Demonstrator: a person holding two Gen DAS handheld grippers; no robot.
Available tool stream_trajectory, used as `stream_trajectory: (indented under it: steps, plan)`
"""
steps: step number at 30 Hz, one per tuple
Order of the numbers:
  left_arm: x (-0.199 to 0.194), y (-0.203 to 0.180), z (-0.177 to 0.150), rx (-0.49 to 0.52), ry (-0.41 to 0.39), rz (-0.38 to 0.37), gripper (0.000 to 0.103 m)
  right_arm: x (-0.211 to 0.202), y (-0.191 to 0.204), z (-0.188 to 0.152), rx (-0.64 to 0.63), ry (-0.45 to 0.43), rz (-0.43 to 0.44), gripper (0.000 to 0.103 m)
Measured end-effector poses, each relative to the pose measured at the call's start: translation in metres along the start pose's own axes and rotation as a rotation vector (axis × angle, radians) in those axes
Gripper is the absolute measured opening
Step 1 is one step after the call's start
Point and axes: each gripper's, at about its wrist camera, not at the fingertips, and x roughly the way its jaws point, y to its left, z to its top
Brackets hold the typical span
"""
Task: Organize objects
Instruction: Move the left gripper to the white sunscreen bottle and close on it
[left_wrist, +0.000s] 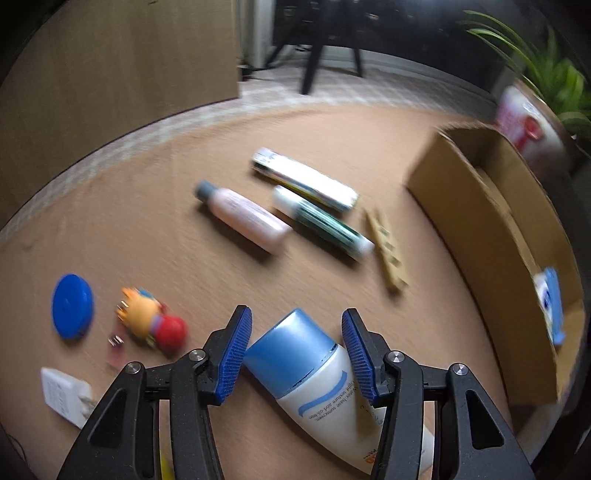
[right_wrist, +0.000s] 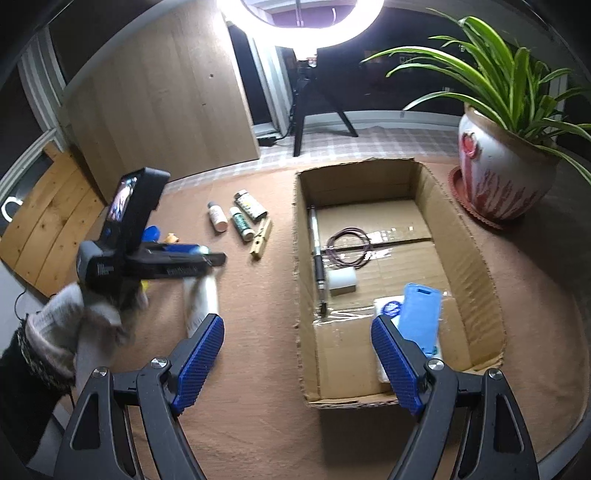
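Two claws are in use: the left claw (left_wrist: 295, 354), at the lower centre, pinches the sunscreen tube (left_wrist: 317, 384) near its cap for transfer to the cardboard box (right_wrist: 399, 280). The right claw (right_wrist: 297, 354) hangs spread and empty over the near box edge, clear of the counter (right_wrist: 251, 369).

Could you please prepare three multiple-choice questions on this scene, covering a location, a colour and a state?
1. Where does the coiled dark cord lie?
A. Inside the open cardboard box
B. Beside the wooden clothespin
C. Under the potted plant

2. What colour is the cap of the white sunscreen tube?
A. Red
B. Light blue
C. Green

3. How does the right hand-held gripper stand?
A. Shut on a bottle
B. Open and empty
C. Shut on the box wall

Answers:
1 A: the coiled dark cord rests on the floor of the open cardboard box.
2 B: the white sunscreen tube has a light blue cap.
3 B: the right hand-held gripper has nothing between its pads.
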Motion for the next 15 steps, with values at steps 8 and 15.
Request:
stream_trajectory:
  steps: [8, 15]
  plan:
    - [-0.013, -0.026, -0.036, 0.036, 0.013, -0.102, 0.055, 0.011, 0.009, -0.007, 0.026, 0.037, 0.078, 0.079]
    - [-0.034, -0.023, -0.065, -0.034, -0.006, -0.150, 0.056, 0.022, 0.021, -0.010, 0.018, 0.072, 0.129, 0.079]
